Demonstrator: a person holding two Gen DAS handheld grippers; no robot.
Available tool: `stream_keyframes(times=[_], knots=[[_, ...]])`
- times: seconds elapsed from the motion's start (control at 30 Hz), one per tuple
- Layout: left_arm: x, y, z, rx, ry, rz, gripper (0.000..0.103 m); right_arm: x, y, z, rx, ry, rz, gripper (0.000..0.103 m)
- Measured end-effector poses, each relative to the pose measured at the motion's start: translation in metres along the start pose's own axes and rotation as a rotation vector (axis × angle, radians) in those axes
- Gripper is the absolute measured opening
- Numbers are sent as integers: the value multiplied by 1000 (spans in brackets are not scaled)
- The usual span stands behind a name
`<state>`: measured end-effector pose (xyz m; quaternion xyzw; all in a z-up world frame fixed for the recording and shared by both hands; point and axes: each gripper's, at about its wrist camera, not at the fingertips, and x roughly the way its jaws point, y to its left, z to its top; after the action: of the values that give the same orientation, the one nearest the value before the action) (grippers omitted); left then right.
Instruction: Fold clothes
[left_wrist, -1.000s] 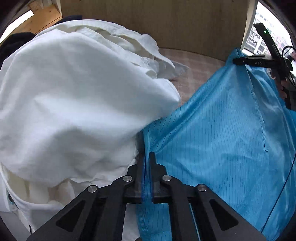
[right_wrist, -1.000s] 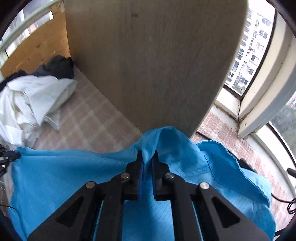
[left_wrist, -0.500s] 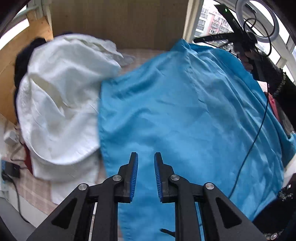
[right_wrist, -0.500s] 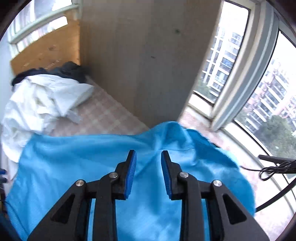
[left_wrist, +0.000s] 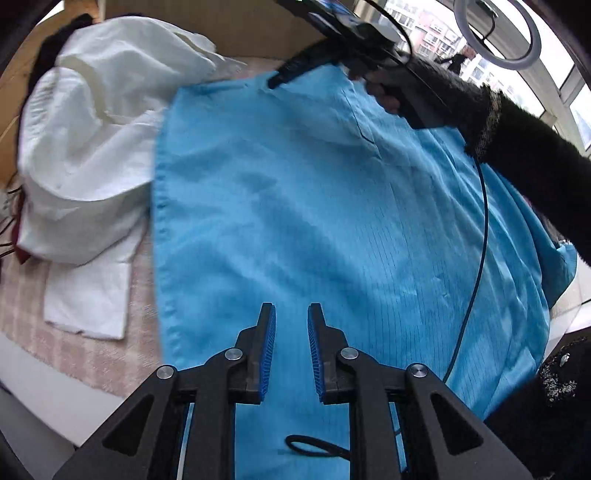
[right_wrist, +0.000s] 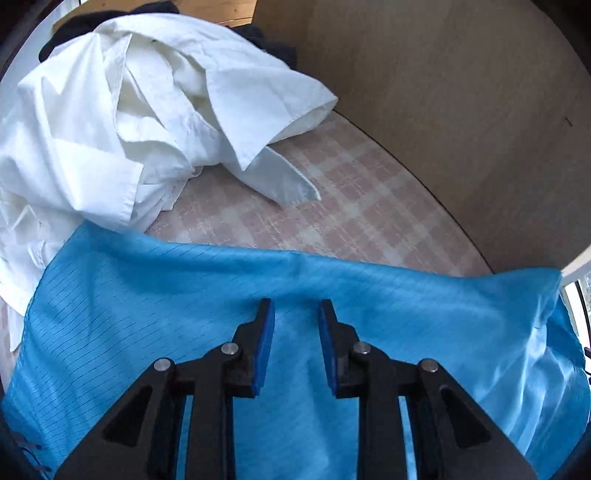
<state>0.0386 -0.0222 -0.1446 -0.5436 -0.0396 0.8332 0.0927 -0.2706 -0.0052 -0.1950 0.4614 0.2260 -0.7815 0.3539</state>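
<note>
A bright blue pinstriped garment lies spread flat on a pink checked bed surface. My left gripper is open and empty, hovering over the garment's near part. My right gripper is open and empty just above the garment's far edge. In the left wrist view the right gripper reaches over the far edge, held by a hand in a black sleeve.
A heap of crumpled white clothes lies left of the blue garment; it also shows in the right wrist view. Dark clothes sit behind it. A wooden board stands at the back. A blue cable hangs over the garment.
Both grippers were shut on the blue garment a second ago, then opened and let it go. The garment now lies flat. The right gripper has lowered toward the far edge.
</note>
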Motion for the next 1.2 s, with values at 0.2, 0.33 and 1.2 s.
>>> stream_keyframes(times=[0.2, 0.33, 1.2], knots=[[-76, 41, -53, -42, -68, 71, 17, -108, -26, -54, 187, -170, 187, 25], [-68, 47, -92, 6, -31, 21, 26, -179, -11, -141, 263, -213, 254, 25], [-46, -150, -110, 555, 16, -382, 39, -374, 33, -573, 994, -64, -393, 33]])
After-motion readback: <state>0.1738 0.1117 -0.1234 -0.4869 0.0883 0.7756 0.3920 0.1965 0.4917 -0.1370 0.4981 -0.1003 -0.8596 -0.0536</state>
